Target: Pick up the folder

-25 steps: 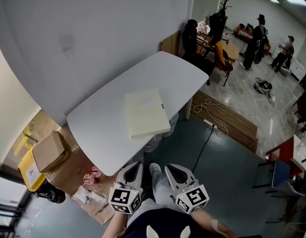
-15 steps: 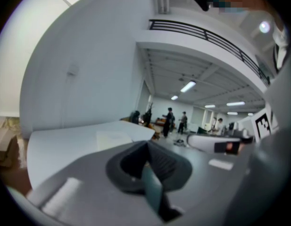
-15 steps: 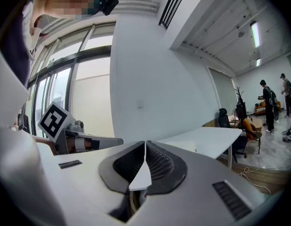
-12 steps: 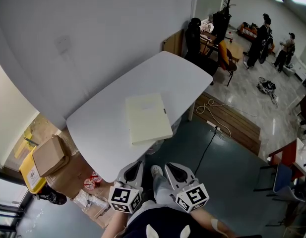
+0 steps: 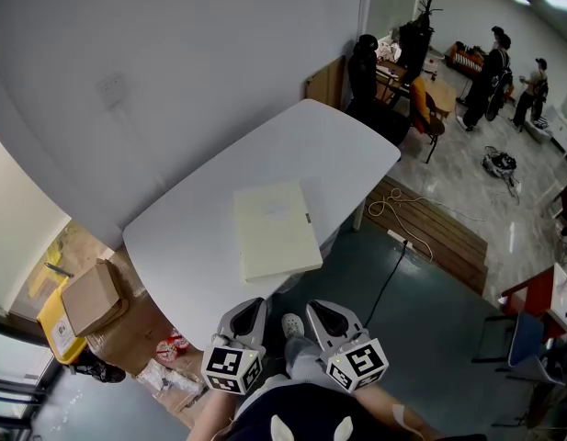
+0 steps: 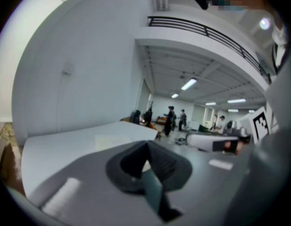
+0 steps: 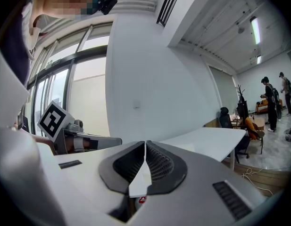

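A pale cream folder (image 5: 275,229) lies flat near the front edge of a white table (image 5: 209,219), one corner just over the edge. It shows faintly on the table in the left gripper view as the folder (image 6: 118,140). My left gripper (image 5: 249,317) and right gripper (image 5: 325,318) hang side by side at the bottom of the head view, short of the table and apart from the folder. Both are shut with nothing between the jaws. In their own views the left gripper (image 6: 146,147) and right gripper (image 7: 145,147) point roughly level toward the table.
A grey wall stands behind the table. Cardboard boxes (image 5: 85,299) and clutter lie on the floor at the left. A cable (image 5: 393,211) and wooden boards (image 5: 435,232) lie at the right. Chairs (image 5: 421,108) and people (image 5: 494,72) are further back.
The table and folder have slid a little lower in the head view, nearer to me. Both grippers keep their place in the picture and stay shut.
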Available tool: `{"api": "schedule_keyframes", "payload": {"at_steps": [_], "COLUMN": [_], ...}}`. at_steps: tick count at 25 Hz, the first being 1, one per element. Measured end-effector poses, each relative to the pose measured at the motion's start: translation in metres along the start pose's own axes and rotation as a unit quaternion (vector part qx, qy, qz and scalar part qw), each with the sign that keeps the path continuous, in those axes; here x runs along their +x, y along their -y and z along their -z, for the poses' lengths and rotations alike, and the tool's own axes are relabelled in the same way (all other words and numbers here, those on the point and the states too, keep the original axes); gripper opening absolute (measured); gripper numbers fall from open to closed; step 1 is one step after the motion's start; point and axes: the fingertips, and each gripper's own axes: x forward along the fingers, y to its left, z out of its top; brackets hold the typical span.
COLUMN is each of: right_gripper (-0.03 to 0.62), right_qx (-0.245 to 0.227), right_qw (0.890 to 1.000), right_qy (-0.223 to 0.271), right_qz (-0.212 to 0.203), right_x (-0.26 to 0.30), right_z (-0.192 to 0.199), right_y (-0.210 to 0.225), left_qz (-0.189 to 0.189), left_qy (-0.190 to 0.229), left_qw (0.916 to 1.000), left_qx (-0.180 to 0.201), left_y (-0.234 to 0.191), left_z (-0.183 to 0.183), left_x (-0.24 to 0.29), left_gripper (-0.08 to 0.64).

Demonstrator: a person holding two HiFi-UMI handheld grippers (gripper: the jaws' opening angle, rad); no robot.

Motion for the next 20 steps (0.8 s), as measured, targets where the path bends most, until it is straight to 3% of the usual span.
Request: {"api": "schedule_keyframes", "payload": {"at_steps": [20], "right_gripper": [0.017], "right_qx": [0.026], "right_qw": [0.999], "right_qy": [-0.028], "right_qz": [-0.015], "right_x": [0.065], "right_z": [0.004], "right_y": [0.052], "left_qz": [-0.010], "left_qy": [-0.031], "left_qw": [0.9995], "left_qx": [-0.002], "left_y": [-0.038], "left_z": [-0.005], "left_x": [0.064], "left_gripper": [0.005]}}
